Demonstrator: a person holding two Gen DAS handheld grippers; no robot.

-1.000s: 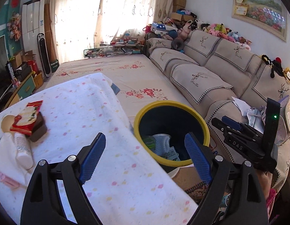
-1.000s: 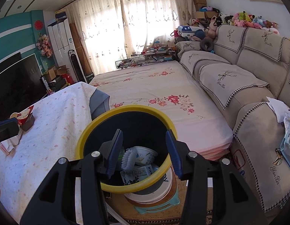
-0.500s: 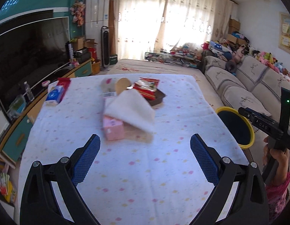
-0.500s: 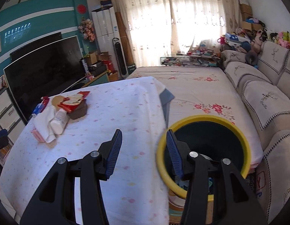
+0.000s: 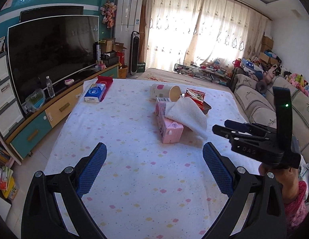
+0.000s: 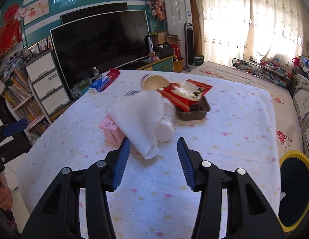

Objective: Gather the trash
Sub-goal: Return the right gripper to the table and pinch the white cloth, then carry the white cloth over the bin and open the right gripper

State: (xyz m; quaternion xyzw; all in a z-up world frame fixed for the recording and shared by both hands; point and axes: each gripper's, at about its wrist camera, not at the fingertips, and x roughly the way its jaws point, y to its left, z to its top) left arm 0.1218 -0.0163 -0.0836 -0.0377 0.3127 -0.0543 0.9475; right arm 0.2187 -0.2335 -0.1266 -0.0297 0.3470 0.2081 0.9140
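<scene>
L gripper (image 5: pixel 154 166) wide open, empty; R gripper (image 6: pixel 153 162) half open, empty. Trash just ahead of R: cloth (image 6: pixel 138 117) over pink box (image 6: pixel 110 130), bottle (image 6: pixel 164 126), wrapper (image 6: pixel 186 93) on tray (image 6: pixel 194 111). Bin (image 6: pixel 295 191) to R's right.

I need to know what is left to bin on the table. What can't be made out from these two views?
- White cloth covers most of the pink carton and the white bottle in the right wrist view; what else lies under it is hidden.
- Contents of the dark tray: hidden by the red snack bag.
- Yellow-rimmed bin: cut off by the frame edge, inside too dark to read.
- Blue tissue pack: print too small.
</scene>
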